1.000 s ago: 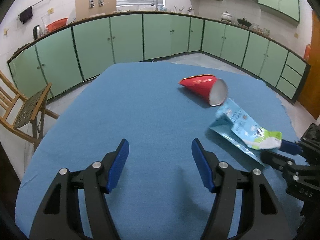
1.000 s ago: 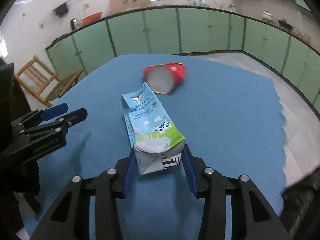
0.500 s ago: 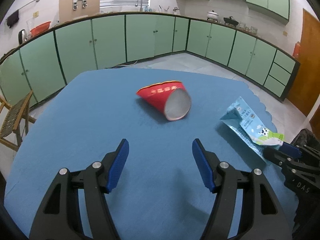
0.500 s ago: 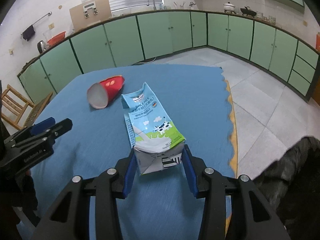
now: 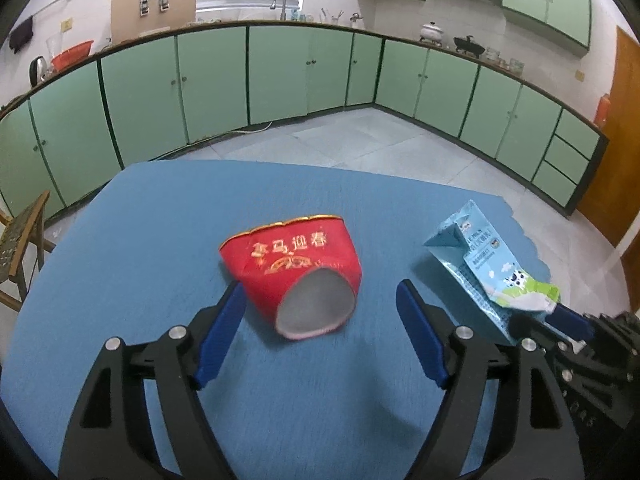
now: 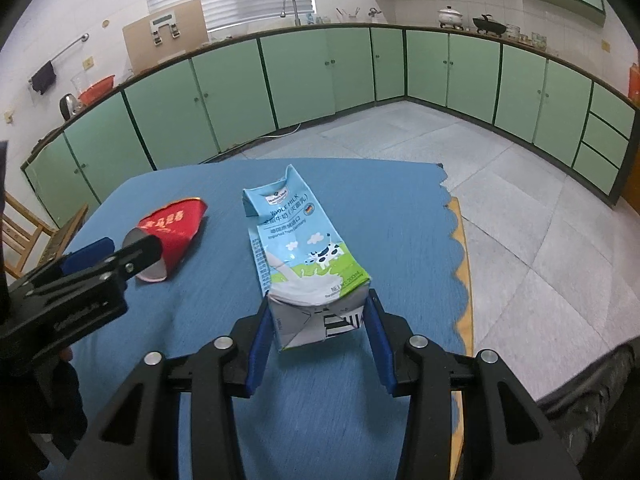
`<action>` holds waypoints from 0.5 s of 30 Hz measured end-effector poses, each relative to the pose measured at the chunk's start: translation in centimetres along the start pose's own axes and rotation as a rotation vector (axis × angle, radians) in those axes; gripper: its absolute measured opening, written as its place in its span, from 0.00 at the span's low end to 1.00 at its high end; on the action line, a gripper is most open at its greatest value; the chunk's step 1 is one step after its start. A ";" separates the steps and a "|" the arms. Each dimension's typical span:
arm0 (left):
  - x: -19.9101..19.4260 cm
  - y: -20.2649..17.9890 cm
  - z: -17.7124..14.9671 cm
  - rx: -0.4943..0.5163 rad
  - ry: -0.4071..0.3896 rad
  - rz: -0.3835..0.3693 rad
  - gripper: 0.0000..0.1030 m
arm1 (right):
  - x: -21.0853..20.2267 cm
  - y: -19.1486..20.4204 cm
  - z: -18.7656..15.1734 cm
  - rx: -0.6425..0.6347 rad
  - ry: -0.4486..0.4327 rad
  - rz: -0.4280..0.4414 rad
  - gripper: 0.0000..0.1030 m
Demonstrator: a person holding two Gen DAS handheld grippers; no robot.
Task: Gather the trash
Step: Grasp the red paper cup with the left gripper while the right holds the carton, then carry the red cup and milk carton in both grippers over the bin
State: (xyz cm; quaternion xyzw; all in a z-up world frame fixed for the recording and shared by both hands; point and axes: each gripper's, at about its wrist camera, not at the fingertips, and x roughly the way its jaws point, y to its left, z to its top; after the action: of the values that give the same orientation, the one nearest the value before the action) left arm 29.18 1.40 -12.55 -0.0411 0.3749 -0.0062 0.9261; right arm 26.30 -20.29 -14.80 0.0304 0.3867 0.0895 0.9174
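Kitchen w/ green cabinets (image 5: 280, 76) all round, a wooden chair (image 5: 20, 248) off the table's left side, tiled floor (image 6: 540, 216) to the right. Round table under a blue cloth (image 5: 140, 220).

Red cup (image 5: 294, 268) lies on its side, crumpled, base end toward the left gripper (image 5: 320, 332). That gripper's jaws stand wide; the cup's base sits between the blue pads, near the left pad (image 5: 218, 336), gap on the right. Nothing between gripper and cup.

Right gripper (image 6: 318, 342) is clamped on the bottom end of the milk carton (image 6: 298, 252), pads (image 6: 258, 344) against both sides, carton pointing away from it. Whether the carton rests on the cloth or is held just above it, can't tell. From the left cam the carton (image 5: 490, 268) is well right of the cup, apart from it.

Cloth's scalloped right edge (image 6: 456, 240) runs close by the carton; open floor beyond. Plenty of bare cloth between cup and carton and on the cup's far side.

Vs 0.5 s ago: left gripper has closed in, the cup now betw. its pads instead of ahead of them. Right one keeps the same grip on the carton, but the table edge is nearer to it.
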 end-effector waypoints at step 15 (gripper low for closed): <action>4.1 1.2 0.9 -0.075 0.101 0.024 0.64 | 2.0 0.3 0.3 -0.003 0.027 0.028 0.42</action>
State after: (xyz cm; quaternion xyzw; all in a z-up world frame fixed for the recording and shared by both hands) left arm 32.74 2.46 -14.88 -0.0709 0.4216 0.0168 0.9038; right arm 27.87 -19.61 -15.97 0.0332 0.3984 0.1031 0.9108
